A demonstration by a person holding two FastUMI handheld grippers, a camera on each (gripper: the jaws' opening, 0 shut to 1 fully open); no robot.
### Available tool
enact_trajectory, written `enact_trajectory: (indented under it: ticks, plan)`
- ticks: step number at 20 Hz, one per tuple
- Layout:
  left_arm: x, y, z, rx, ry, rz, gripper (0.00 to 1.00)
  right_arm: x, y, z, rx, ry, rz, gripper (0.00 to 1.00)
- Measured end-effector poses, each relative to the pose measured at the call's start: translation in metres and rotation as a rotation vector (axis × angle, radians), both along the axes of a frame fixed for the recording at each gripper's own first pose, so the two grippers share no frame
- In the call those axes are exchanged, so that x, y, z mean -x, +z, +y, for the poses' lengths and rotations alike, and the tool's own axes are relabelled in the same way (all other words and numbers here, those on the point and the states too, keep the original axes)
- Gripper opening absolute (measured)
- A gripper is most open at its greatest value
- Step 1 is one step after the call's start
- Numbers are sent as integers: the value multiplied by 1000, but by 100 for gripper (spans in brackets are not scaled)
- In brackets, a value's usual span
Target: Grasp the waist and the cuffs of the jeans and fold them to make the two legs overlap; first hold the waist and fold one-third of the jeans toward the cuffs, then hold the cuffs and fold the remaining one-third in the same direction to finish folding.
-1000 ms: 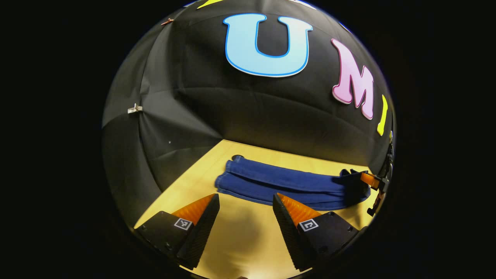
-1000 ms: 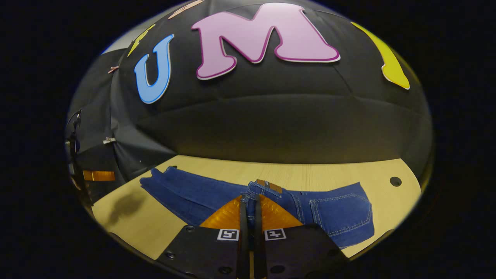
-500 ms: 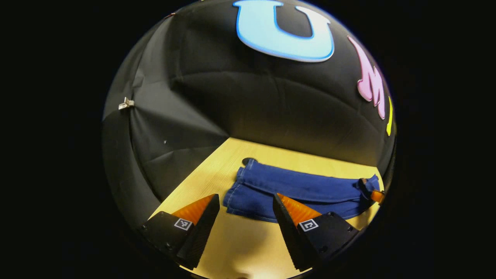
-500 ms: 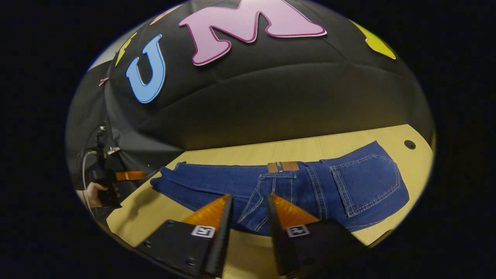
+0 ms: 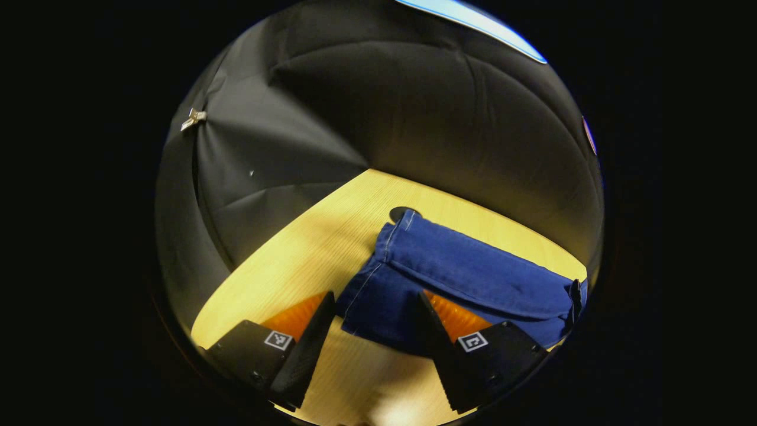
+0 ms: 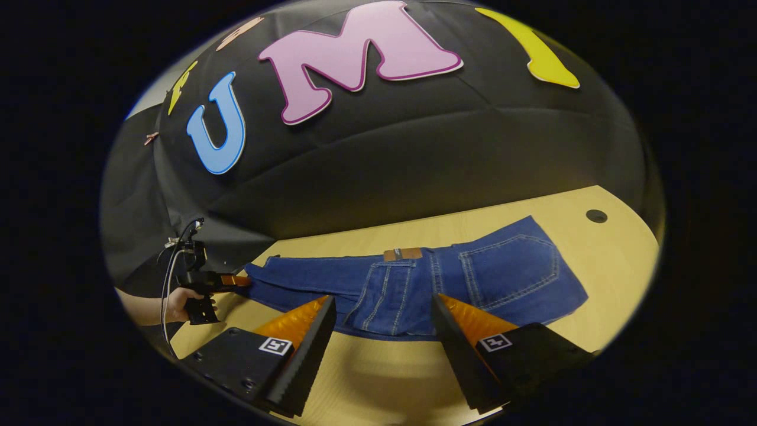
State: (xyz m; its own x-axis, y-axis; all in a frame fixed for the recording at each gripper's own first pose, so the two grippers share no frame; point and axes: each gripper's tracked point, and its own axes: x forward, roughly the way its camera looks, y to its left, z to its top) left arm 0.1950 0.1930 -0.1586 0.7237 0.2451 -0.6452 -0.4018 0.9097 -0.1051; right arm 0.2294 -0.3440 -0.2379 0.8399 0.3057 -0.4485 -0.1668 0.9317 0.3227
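As jeans (image 6: 414,284) lie folded — left tongs (image 5: 372,331) straddle cuffs (image 5: 378,284)

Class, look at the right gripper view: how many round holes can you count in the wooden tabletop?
1: a dark round hole near the far right corner of the tabletop, past the seat end of the jeans. Others may lie hidden under the denim.

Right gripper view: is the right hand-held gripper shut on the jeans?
No, the right hand-held gripper is open, its fingers spread wide with the jeans lying flat on the table beyond them.
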Motion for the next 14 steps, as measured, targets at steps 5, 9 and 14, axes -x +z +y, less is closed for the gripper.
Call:
enact_trajectory:
  ticks: [5, 9, 14]
  plan:
    - [-4, -13, -15, -62, -59, 58, 79, 8, 21, -13, 61, 15, -61, 98]
    - [-6, -9, -30, -54, -59, 18, 36, 11, 22, -18, 52, 14, -53, 98]
    - [-7, -3, -38, 53, -93, -24, 5, 14, 23, -35, 62, -14, -45, 98]
